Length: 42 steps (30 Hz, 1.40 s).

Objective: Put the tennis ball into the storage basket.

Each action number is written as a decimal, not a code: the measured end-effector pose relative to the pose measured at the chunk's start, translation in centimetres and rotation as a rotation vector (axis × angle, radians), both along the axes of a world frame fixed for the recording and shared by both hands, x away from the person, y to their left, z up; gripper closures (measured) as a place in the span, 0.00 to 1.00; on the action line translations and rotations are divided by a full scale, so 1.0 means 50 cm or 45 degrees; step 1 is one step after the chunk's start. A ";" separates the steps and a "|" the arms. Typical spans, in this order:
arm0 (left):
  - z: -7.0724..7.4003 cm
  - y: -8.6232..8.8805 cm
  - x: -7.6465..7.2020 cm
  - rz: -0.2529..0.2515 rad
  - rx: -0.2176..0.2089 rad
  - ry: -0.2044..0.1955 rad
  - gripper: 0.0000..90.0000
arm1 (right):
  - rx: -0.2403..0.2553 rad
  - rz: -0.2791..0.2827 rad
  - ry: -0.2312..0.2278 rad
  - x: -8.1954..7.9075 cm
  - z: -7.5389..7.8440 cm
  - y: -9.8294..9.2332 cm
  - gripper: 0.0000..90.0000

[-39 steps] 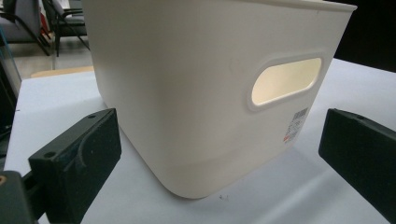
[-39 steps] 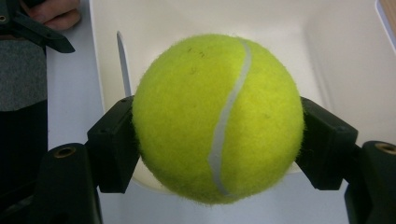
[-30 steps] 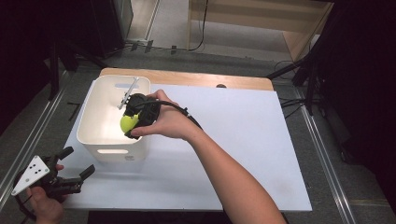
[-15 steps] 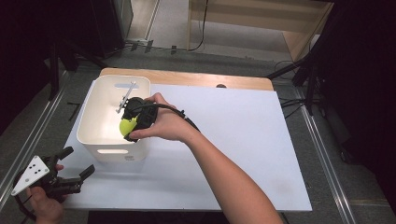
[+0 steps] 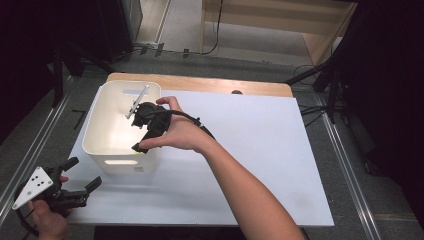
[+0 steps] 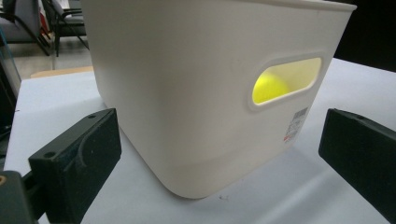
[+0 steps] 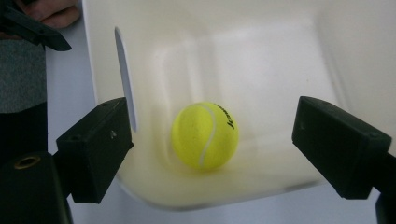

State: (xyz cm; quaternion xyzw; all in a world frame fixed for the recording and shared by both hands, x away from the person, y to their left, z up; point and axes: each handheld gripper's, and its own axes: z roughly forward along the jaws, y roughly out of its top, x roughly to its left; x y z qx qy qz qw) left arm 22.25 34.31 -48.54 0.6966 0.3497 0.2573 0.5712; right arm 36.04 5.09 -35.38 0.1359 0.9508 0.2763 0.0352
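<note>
Yellow tennis ball, white seam, black lettering, resting on floor of white bin at desk's left side. Right tongs spread wide above it, empty. Left tongs released, near-left of bin.

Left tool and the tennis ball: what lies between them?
The near wall of the white bin. In the left gripper view, the ball shows through its handle slot, beyond the open left tool.
</note>
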 end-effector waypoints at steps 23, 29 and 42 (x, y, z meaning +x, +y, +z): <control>-0.001 -0.002 0.001 0.000 0.005 0.002 0.00 | 0.084 -0.070 -0.057 -0.013 0.027 -0.075 0.11; -0.001 -0.002 0.001 0.000 0.001 0.003 0.00 | 0.098 -0.100 -0.075 -0.017 0.020 -0.106 0.11; -0.002 -0.002 0.001 -0.003 0.010 0.004 0.00 | 0.143 -0.190 -0.074 -0.029 -0.009 -0.184 0.11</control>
